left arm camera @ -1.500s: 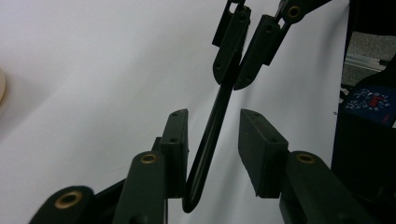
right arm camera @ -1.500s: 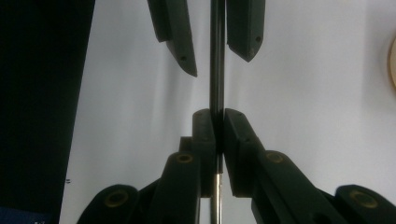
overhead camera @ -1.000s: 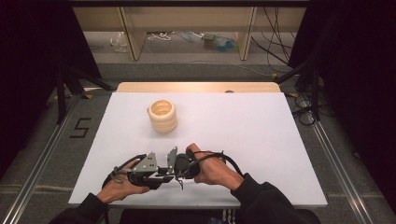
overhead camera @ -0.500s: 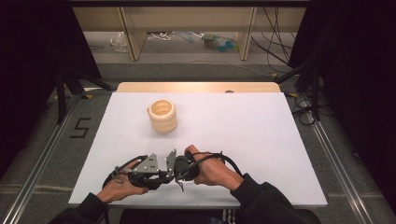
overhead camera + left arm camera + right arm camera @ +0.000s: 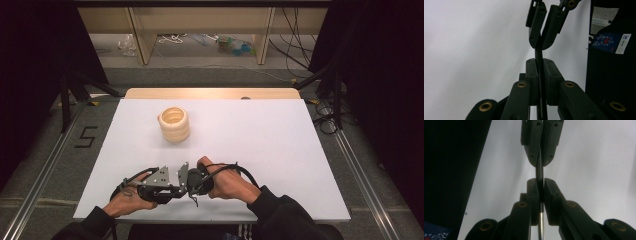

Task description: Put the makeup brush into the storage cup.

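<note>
**Two grippers, one thin rod between them**

The white table (image 5: 280, 145) takes up most of the high view, with a wooden strip along its far edge and dark curtains to either side. On the grey floor at its left is a taped number 5 (image 5: 86, 136); beyond the table a low shelf (image 5: 200, 25) holds clutter too small to identify.

A stack of cream rings (image 5: 174, 124) stands upright on the far left half of the table, well apart from the hands.

Near the front edge, the person's dark sleeves (image 5: 280, 220) come in from the bottom. The left hand (image 5: 125, 200) and right hand (image 5: 227, 182) hold their grippers nose to nose, so the meeting point is crowded and hard to read from above.

The gripper views show it better. The left gripper (image 5: 538, 75) has its jaws pressed together on a thin dark rod (image 5: 539, 53), and the right gripper (image 5: 546, 25) comes down from the top of that view, pinching the same rod's other end. In the right gripper view, the right gripper (image 5: 539, 195) is likewise clamped on the rod (image 5: 539, 171), which turns silver (image 5: 540, 225) low between the jaws.

The rod's long axis runs straight from one gripper to the other, roughly left to right just above the table. Both its ends are hidden inside the jaws.
</note>
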Demonstrator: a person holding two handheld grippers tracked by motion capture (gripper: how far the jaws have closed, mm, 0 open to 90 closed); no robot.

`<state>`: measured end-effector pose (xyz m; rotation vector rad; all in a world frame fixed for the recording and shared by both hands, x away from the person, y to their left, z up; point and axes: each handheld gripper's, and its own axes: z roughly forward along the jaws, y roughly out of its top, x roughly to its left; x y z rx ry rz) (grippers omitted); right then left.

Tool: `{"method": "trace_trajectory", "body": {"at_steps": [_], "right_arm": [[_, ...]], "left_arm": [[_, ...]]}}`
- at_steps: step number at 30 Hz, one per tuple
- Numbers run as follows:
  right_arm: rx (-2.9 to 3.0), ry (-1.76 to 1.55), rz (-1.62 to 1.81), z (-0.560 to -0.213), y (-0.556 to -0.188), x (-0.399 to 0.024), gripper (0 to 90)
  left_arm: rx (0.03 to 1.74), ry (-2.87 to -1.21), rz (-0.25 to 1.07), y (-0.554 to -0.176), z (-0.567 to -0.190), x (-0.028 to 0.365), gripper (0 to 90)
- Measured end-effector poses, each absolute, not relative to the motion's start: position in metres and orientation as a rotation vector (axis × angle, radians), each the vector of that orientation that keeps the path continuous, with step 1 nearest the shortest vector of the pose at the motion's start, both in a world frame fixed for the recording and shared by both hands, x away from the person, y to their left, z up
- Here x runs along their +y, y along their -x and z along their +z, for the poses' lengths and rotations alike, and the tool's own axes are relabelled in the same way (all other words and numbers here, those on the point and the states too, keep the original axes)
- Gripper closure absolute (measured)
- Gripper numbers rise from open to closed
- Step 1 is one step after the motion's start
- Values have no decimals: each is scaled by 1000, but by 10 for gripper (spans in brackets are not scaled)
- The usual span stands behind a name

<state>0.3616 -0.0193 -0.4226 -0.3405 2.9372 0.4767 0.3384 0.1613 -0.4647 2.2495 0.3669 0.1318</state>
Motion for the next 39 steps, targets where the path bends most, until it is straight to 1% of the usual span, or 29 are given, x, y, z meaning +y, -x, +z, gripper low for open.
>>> {"method": "trace_trajectory", "body": {"at_steps": [1, 2, 3, 4, 5, 6, 7, 8, 10, 12, 14, 15, 16, 17, 18, 19, 20, 24, 26, 30, 39], "right_arm": [[2941, 348, 482, -423, -362, -20, 828], [2942, 335, 486, -421, -362, -20, 768], [2942, 335, 486, -421, -362, -20, 768], [2910, 312, 470, -414, -362, -22, 656], [2910, 312, 470, -414, -362, -22, 656], [2902, 309, 522, -408, -364, -24, 589], [2891, 286, 544, -404, -364, -27, 571], [2891, 286, 544, -404, -364, -27, 571], [2900, 192, 545, -396, -363, -33, 505], [2844, 146, 650, -389, -368, -41, 426], [2824, -46, 777, -381, -372, -54, 353], [2824, -46, 777, -381, -372, -54, 353], [2762, -199, 897, -379, -376, -65, 325], [2762, -199, 897, -379, -376, -65, 325], [2728, -324, 955, -380, -379, -73, 322], [2728, -324, 955, -380, -379, -73, 322], [2701, -464, 1015, -383, -384, -82, 304], [2632, -676, 1110, -389, -392, -95, 287], [2622, -708, 1142, -390, -392, -97, 286], [2560, -833, 1265, -393, -397, -101, 265], [2539, -953, 1485, -400, -403, -101, 242]], "left_arm": [[376, -2235, 120, -337, -465, 160, 833], [376, -2243, 139, -339, -463, 161, 833], [376, -2243, 139, -339, -463, 161, 833], [401, -2224, 140, -339, -463, 162, 833], [401, -2224, 140, -339, -463, 162, 833], [404, -2237, 150, -342, -462, 166, 833], [404, -2237, 150, -342, -462, 166, 833], [422, -2215, 157, -342, -462, 166, 833], [452, -2199, 165, -343, -460, 168, 833], [492, -2178, 187, -345, -459, 170, 833], [531, -2154, 217, -346, -458, 173, 833], [553, -2138, 224, -347, -457, 175, 833], [568, -2123, 242, -349, -456, 176, 833], [587, -2109, 246, -349, -455, 177, 833], [625, -2065, 280, -351, -452, 179, 833], [625, -2065, 280, -351, -452, 179, 833], [632, -2052, 282, -351, -451, 180, 833], [710, -1950, 323, -352, -447, 184, 833], [712, -1929, 329, -353, -446, 186, 832], [754, -1823, 334, -353, -443, 190, 833], [790, -1747, 338, -351, -441, 190, 832]]}}
